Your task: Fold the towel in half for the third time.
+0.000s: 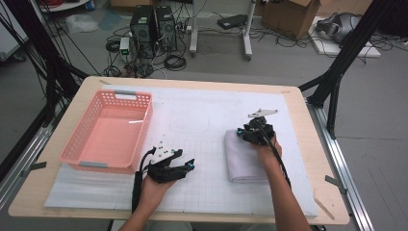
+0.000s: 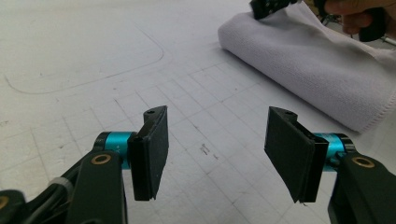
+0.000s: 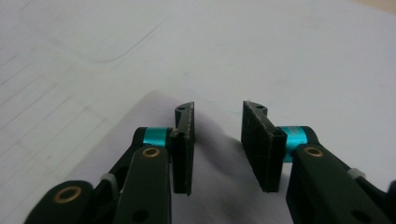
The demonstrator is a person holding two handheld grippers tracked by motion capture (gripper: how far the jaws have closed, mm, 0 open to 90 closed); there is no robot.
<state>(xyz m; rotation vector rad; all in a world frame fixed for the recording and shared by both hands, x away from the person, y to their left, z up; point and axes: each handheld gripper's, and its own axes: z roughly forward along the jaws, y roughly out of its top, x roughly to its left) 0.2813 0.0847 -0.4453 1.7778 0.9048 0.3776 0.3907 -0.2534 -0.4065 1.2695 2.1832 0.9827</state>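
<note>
One folded white towel lies on the desk — the right hand-held gripper hovers over its far end, released; the left hand-held gripper waits nearby, also released

My folded white towel lies flat on the gridded mat, right of the middle, its long side running away from me. Its near fold looks rounded and thick, the hemmed edge resting on the mat.
</note>
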